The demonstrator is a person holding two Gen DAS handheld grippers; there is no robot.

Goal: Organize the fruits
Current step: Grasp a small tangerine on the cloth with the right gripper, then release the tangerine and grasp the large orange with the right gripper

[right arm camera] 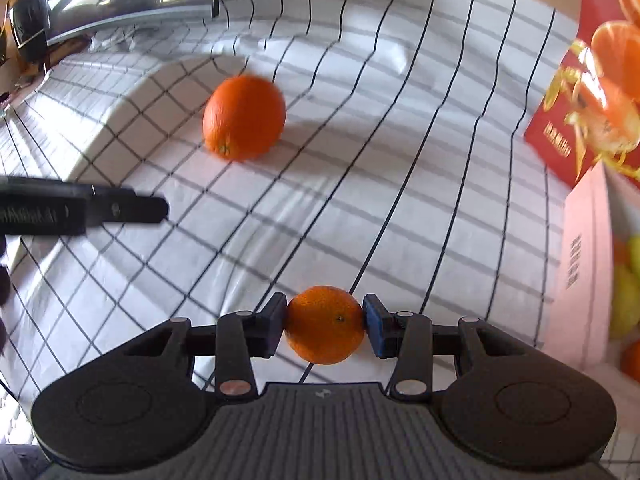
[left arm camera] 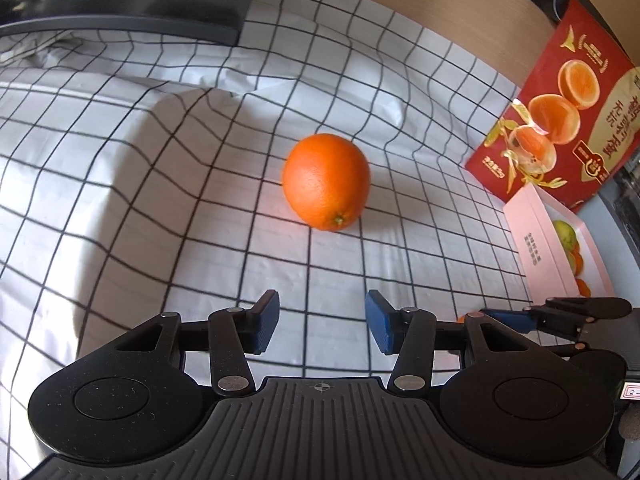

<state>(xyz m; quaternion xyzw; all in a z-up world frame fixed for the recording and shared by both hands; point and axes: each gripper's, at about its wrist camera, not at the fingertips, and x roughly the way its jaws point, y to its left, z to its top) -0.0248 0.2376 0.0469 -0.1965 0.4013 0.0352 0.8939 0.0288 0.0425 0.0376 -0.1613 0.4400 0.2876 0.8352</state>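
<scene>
Two oranges out on the checked cloth, one of them clamped and one lying loose!

The checked cloth (left arm camera: 200, 220) covers the whole surface, and at its right edge sits the pink box (left arm camera: 532, 240), open-topped, with green and orange fruit inside (too cut off to count), while the red fruit carton (left arm camera: 560, 100) leans just behind the box. Toward the middle of the cloth, well left of the pink box, lies the big orange (left arm camera: 326, 182), its long axis tilted and its stem end facing down toward the camera; the left gripper (left arm camera: 322, 322) hangs just short of it, jaws spread wide with nothing between them. Near the box, the right gripper (right arm camera: 325, 326) squeezes the small orange (right arm camera: 325, 324) between both pads, stem dimple facing up.
</scene>
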